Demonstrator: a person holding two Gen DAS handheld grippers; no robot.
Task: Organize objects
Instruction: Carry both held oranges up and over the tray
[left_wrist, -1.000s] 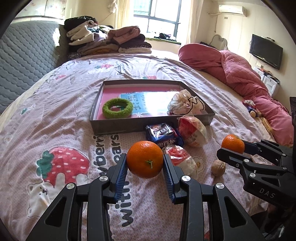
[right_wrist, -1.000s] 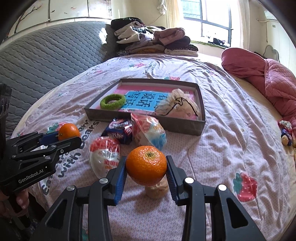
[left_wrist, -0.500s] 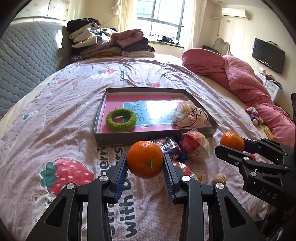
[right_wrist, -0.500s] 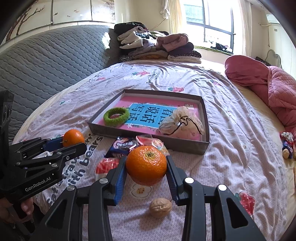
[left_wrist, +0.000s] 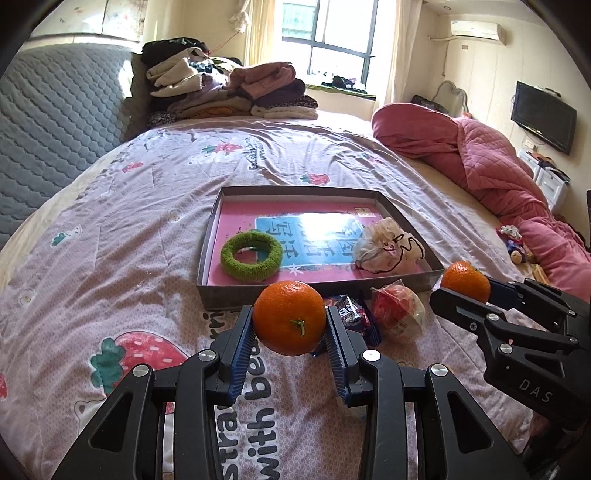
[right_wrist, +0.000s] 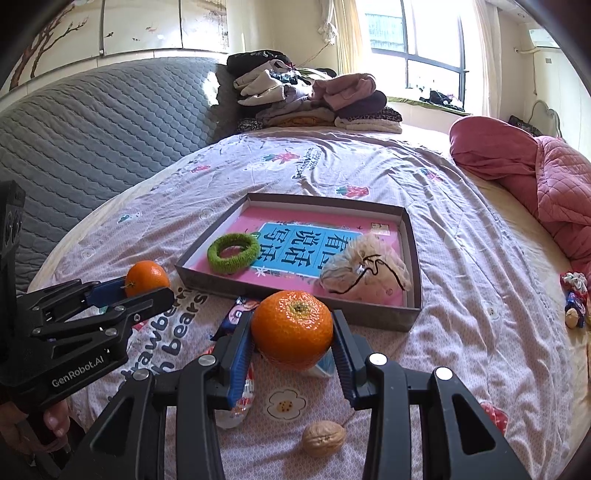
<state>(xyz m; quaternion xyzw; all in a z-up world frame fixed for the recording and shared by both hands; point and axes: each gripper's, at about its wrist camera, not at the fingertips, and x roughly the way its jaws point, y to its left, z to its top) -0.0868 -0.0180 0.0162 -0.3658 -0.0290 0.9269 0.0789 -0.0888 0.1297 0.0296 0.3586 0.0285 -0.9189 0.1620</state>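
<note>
Each gripper holds an orange above the bed. My left gripper (left_wrist: 290, 328) is shut on one orange (left_wrist: 289, 317), stem side facing the camera. My right gripper (right_wrist: 292, 332) is shut on a second orange (right_wrist: 291, 329). Across the views, the right gripper (left_wrist: 465, 291) with its orange (left_wrist: 464, 281) shows at the right, and the left gripper (right_wrist: 147, 286) with its orange (right_wrist: 146, 277) at the left. Just beyond both lies a shallow grey box (left_wrist: 210, 258) with a pink floor, holding a green knitted ring (left_wrist: 251, 254) and a cream drawstring pouch (left_wrist: 388, 247).
A dark snack packet (left_wrist: 351, 310) and a red-white wrapped snack (left_wrist: 397, 312) lie before the box. A walnut (right_wrist: 324, 438) rests on the quilt near me. Folded clothes (left_wrist: 229, 92) are stacked at the bed's far end, a pink blanket (left_wrist: 487, 162) along the right.
Both grippers have risen and edged toward the box with their oranges still gripped; the snacks and walnut now sit lower and closer under the fingers.
</note>
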